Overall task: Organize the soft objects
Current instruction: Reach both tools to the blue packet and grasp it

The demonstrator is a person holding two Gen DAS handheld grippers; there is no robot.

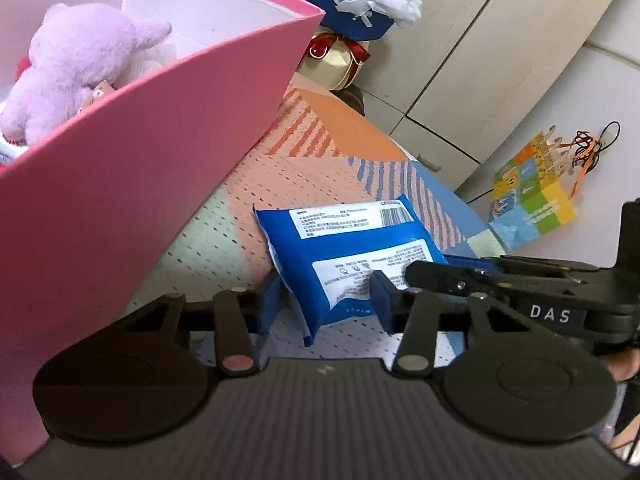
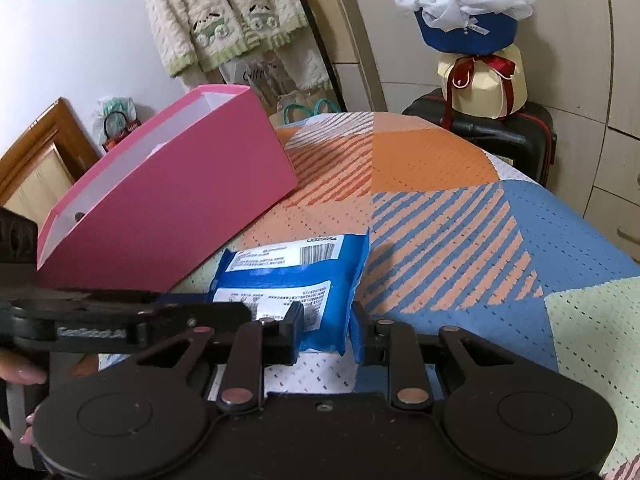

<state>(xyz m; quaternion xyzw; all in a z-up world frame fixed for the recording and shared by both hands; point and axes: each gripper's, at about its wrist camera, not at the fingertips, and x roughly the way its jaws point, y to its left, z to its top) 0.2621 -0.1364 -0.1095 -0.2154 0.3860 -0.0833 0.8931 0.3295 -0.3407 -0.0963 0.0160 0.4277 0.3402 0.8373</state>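
Observation:
A blue wet-wipe pack [image 1: 352, 248] with white labels lies on the patterned bedspread [image 1: 240, 208], just right of a tall pink box [image 1: 160, 168]. In the left wrist view my left gripper [image 1: 324, 304] is shut on the pack's near corner, its blue pads against both sides. The right gripper's fingers [image 1: 424, 274] come in from the right onto the same pack. In the right wrist view my right gripper [image 2: 326, 332] pinches the pack [image 2: 296, 276] at its near end, with the pink box [image 2: 180, 208] to the left. A purple plush toy [image 1: 80, 64] lies inside the box.
A flower bouquet [image 2: 460, 4] stands on a dark suitcase [image 2: 500, 132] beyond the bed. Cupboard doors [image 1: 480, 60] run along the far side. A colourful gift bag [image 1: 532, 196] sits on the floor at the right. Knitted clothes [image 2: 208, 12] hang on the wall.

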